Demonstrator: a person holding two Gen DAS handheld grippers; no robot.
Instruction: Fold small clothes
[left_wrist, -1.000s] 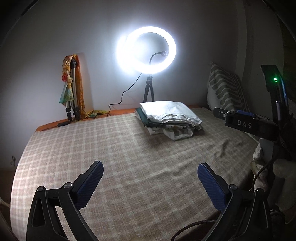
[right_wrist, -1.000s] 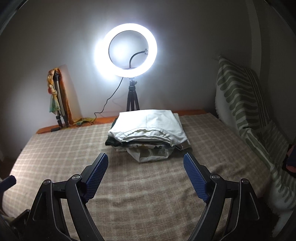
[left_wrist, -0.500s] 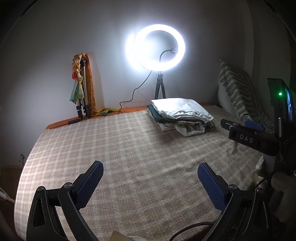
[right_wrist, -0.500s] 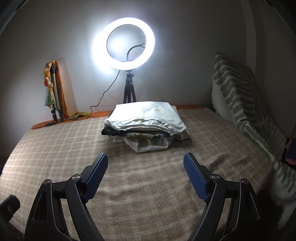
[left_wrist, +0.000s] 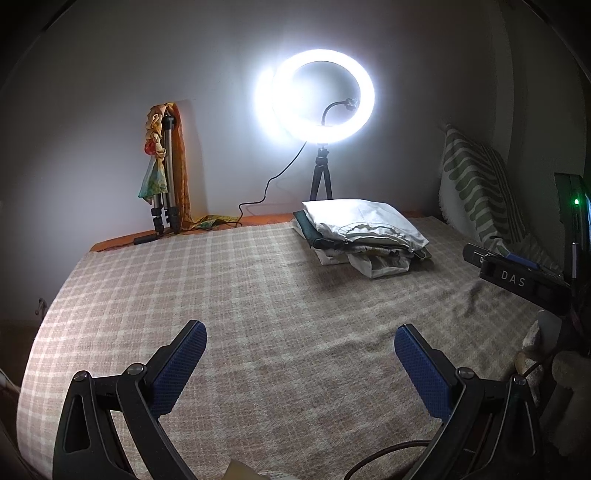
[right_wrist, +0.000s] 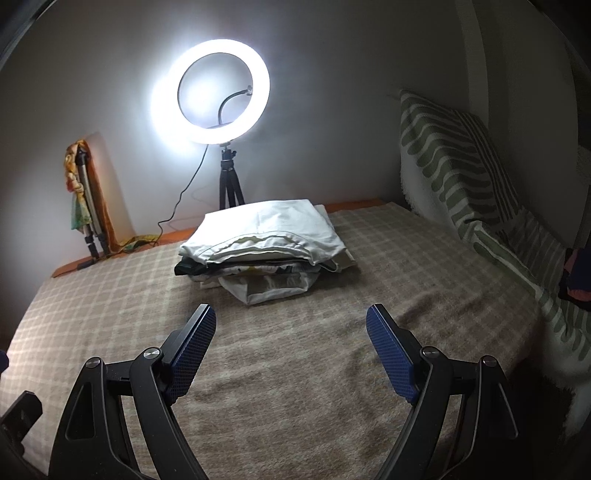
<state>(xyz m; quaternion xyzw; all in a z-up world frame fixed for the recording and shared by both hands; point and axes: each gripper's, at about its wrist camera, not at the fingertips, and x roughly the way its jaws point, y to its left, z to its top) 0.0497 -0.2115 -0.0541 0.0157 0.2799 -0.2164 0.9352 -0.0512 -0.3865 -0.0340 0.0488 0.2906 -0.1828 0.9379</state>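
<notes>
A stack of folded clothes (left_wrist: 364, 232) (right_wrist: 264, 245), white on top with dark and patterned pieces under it, lies at the far side of a checked bedspread (left_wrist: 258, 295) (right_wrist: 295, 369). My left gripper (left_wrist: 299, 332) hovers open over bare bedspread, well short and left of the stack. My right gripper (right_wrist: 291, 314) is open too, with nothing between its blue pads, just in front of the stack. The body of the right gripper, marked DAS (left_wrist: 517, 280), shows at the right edge of the left wrist view.
A lit ring light on a small tripod (left_wrist: 321, 96) (right_wrist: 210, 92) stands against the wall behind the stack, its cable trailing left. A folded tripod draped with colourful cloth (left_wrist: 164, 166) (right_wrist: 86, 199) leans at the back left. A green striped pillow (left_wrist: 476, 188) (right_wrist: 461, 166) lines the right side.
The right gripper has sunk a little and edged toward the stack. The left wrist view has swung left, so the stack and ring light sit further right in it.
</notes>
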